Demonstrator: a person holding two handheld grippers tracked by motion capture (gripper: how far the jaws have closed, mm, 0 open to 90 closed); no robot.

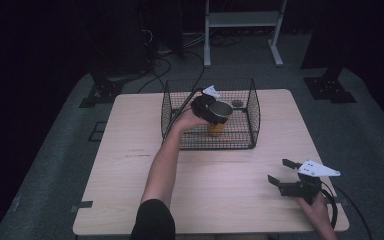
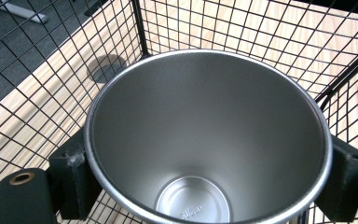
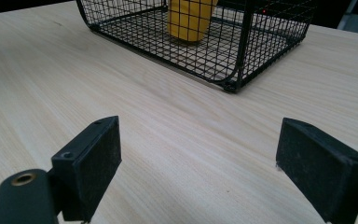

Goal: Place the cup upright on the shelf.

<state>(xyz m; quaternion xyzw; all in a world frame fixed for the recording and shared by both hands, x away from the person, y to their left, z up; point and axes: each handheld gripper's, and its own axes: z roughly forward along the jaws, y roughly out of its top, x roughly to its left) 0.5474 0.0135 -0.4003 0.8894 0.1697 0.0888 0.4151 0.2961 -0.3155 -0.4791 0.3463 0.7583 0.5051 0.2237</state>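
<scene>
Mostly hidden, yellow object point(image 1: 216, 129) under steel cup point(image 1: 222, 110); left gripper point(image 1: 211, 111) clamps cup.

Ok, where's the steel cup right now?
The steel cup is clamped in the left tongs, held inside the wire basket at the table's far middle, just above a yellow object on the basket floor.

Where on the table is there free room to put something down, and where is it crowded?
The wooden table is bare left of the wire basket and across the front, between the person's forearm and the right tongs. The basket is crowded: a yellow object stands inside, and the left tongs hold a steel cup above it.
</scene>
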